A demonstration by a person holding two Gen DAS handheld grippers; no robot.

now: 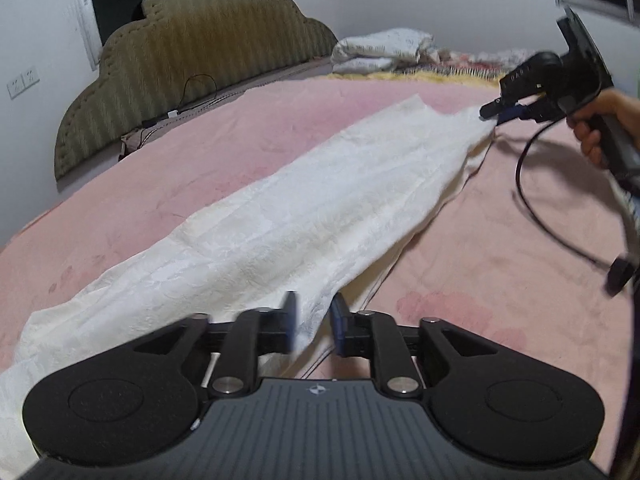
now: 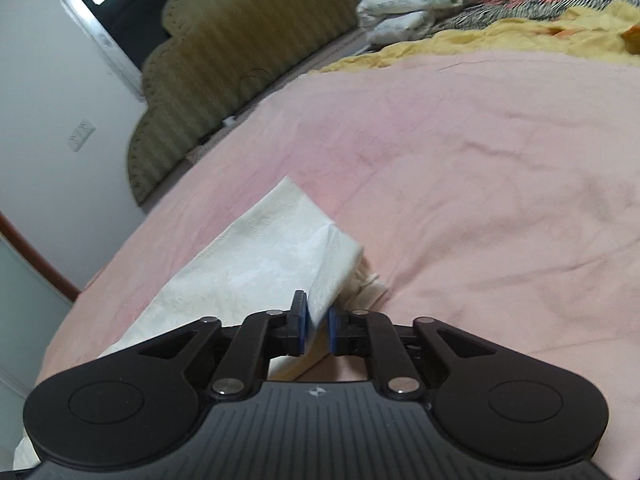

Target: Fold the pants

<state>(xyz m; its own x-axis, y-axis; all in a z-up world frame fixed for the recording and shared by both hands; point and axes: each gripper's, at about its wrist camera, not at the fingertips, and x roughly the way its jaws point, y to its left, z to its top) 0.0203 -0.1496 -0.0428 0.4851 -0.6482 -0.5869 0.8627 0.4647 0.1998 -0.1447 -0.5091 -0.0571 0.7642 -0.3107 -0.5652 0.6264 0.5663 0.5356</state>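
White textured pants (image 1: pixel 280 220) lie stretched out lengthwise on the pink bed sheet (image 1: pixel 500 260). My left gripper (image 1: pixel 314 322) is at the near end, with the fabric edge between its blue pads; the jaws stand a little apart and look shut on the cloth. My right gripper (image 1: pixel 498 114) shows in the left wrist view at the far end, pinching that corner. In the right wrist view my right gripper (image 2: pixel 318 330) is shut on the pants (image 2: pixel 260 264), whose corner is lifted slightly off the sheet (image 2: pixel 480 180).
An olive striped headboard (image 1: pixel 192 60) stands at the left edge of the bed. Folded white bedding (image 1: pixel 380 50) and a yellow blanket (image 2: pixel 500 36) lie at the far end. A black cable (image 1: pixel 536 208) hangs from the right gripper.
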